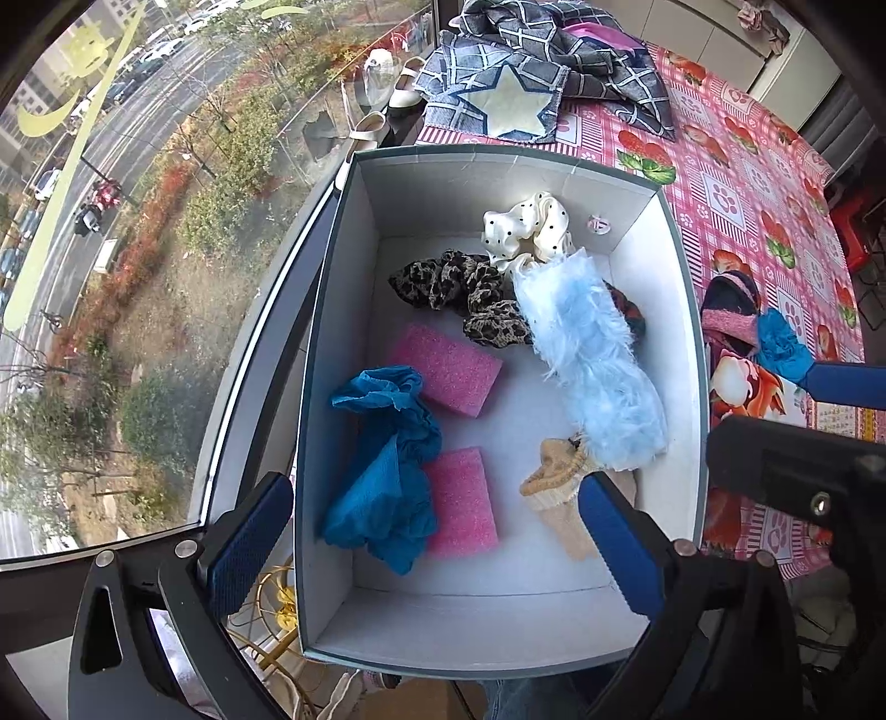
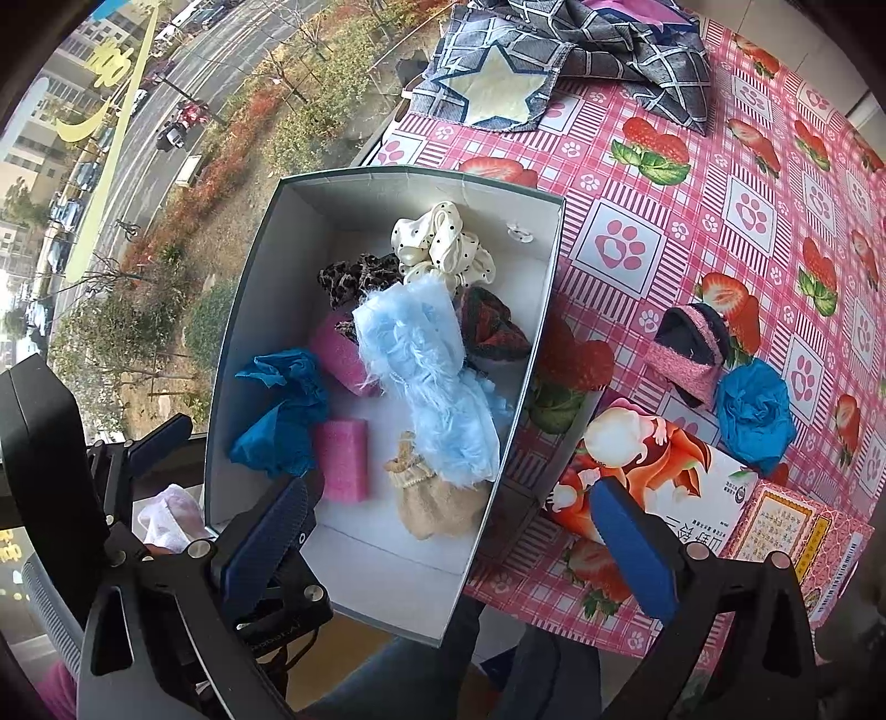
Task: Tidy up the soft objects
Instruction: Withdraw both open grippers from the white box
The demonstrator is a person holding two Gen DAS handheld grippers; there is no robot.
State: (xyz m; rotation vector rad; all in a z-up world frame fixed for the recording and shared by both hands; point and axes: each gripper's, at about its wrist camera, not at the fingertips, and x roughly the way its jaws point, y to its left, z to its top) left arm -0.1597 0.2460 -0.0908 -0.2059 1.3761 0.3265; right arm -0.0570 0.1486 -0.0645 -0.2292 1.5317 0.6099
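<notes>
table [image 2: 692,221]: box [image 2: 382,183]; plaid cloth [image 2: 626,50]; blue wad [image 2: 753,410]

The box [image 1: 684,310] stands at the table's [image 2: 720,232] left edge, beside the window. Inside it, the furry cloth [image 1: 587,354] lies over the scrunchies [image 1: 470,293] (partly hiding them), with two sponges [image 1: 443,368] to its left. A folded cloth [image 2: 498,83] lies behind the box, and a crumpled bag [image 2: 753,412] to its right.

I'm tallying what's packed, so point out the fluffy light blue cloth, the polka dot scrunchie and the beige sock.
Blue cloth [image 1: 592,360], left wrist view, middle of the fur.
Scrunchie [image 1: 526,227], left wrist view, its satin ruffle.
Sock [image 2: 443,504], right wrist view, its body.
</notes>
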